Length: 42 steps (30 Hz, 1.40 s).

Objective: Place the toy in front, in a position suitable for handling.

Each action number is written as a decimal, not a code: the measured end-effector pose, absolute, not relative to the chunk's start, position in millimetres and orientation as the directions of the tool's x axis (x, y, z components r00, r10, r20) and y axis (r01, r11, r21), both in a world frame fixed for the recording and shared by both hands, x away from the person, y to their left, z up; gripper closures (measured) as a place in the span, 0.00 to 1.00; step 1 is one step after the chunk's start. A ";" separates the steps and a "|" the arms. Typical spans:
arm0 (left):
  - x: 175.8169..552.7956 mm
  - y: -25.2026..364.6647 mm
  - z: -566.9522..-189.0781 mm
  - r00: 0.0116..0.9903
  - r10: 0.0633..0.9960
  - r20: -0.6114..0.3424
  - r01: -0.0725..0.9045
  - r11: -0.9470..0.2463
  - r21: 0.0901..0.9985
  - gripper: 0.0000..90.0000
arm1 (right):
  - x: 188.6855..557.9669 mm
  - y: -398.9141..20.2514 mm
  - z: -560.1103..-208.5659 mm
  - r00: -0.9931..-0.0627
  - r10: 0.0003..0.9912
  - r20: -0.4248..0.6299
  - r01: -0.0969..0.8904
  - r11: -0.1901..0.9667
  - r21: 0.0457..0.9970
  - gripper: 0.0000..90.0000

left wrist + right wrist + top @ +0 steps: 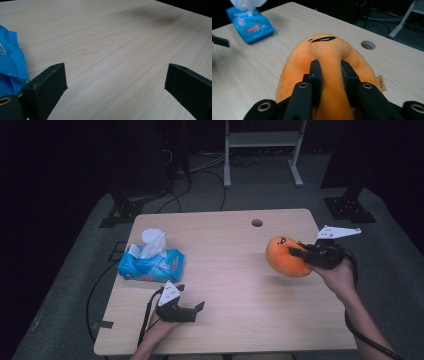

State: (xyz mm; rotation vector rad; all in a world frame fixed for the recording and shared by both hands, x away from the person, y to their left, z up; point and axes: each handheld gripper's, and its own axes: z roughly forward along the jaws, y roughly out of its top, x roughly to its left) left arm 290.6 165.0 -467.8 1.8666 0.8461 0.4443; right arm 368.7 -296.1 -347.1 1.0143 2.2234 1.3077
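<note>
A pale wooden table [230, 285] sits in a dark room, seen from the side where the person stands. Nearest, at the table's front left, the person's left hand [161, 329] holds the left gripper [192, 306] low over the wood; its black jaws stand wide apart with only bare tabletop between them, as the left gripper view makes plain. Just beyond that gripper, toward the left edge, lies a blue tissue pack [151, 265] with a white tissue [153, 240] standing up out of its top — a corner of the blue wrapper also shows beside the left jaw in the left gripper view.

Across on the right side, the person's right hand [340, 276] holds the right gripper [298, 252], whose jaws are pinched narrowly on a fold of an orange plush toy [285, 257]. In the right gripper view the soft orange fabric bulges up between the two black pads, and a small black stitched face mark sits on the toy's top, with a little cloth tag at its side. The toy is near the table's right edge, with a soft shadow on the wood under it; whether it touches the table I cannot tell.

Farther back, a round cable hole [257, 223] is cut in the tabletop near the far edge. Behind the table, a white metal frame [262, 150] stands on the grey floor among dark cables.
</note>
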 end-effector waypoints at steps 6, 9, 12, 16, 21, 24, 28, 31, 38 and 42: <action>290.9 166.6 -467.1 0.689 0.722 -0.064 0.353 -0.258 0.899 0.03 | 359.0 -278.2 -341.9 -0.724 0.689 0.041 0.360 0.327 0.874 0.82; 290.5 166.5 -466.9 0.687 0.724 -0.064 0.351 -0.254 0.901 0.03 | 351.8 -265.2 -340.4 -0.754 0.656 0.031 0.335 0.344 0.877 0.82; 290.2 167.2 -466.2 0.684 0.727 -0.061 0.349 -0.252 0.902 0.03 | 343.6 -251.6 -338.6 -0.783 0.621 0.027 0.312 0.356 0.881 0.82; 290.1 168.7 -465.4 0.681 0.730 -0.064 0.352 -0.249 0.902 0.03 | 336.8 -239.1 -339.1 -0.810 0.586 0.021 0.290 0.370 0.883 0.82; 289.9 169.6 -464.8 0.683 0.729 -0.058 0.348 -0.254 0.903 0.03 | 330.8 -228.1 -342.3 -0.829 0.558 0.024 0.281 0.379 0.882 0.82; 289.7 170.1 -464.2 0.683 0.729 -0.055 0.346 -0.255 0.903 0.03 | 326.0 -218.3 -348.4 -0.849 0.528 0.032 0.275 0.389 0.879 0.82; 289.7 170.7 -464.1 0.679 0.731 -0.059 0.346 -0.248 0.905 0.03 | 322.0 -210.3 -356.3 -0.862 0.504 0.046 0.277 0.394 0.876 0.82; 289.8 170.9 -464.1 0.678 0.733 -0.059 0.346 -0.248 0.905 0.03 | 320.5 -205.9 -360.8 -0.869 0.492 0.049 0.275 0.398 0.875 0.82; 290.6 172.0 -464.1 0.675 0.736 -0.060 0.346 -0.244 0.906 0.03 | 315.4 -189.8 -378.7 -0.889 0.452 0.065 0.276 0.419 0.865 0.82; 290.6 172.6 -464.0 0.674 0.736 -0.061 0.347 -0.242 0.906 0.03 | 313.4 -185.1 -383.3 -0.896 0.440 0.059 0.267 0.428 0.864 0.81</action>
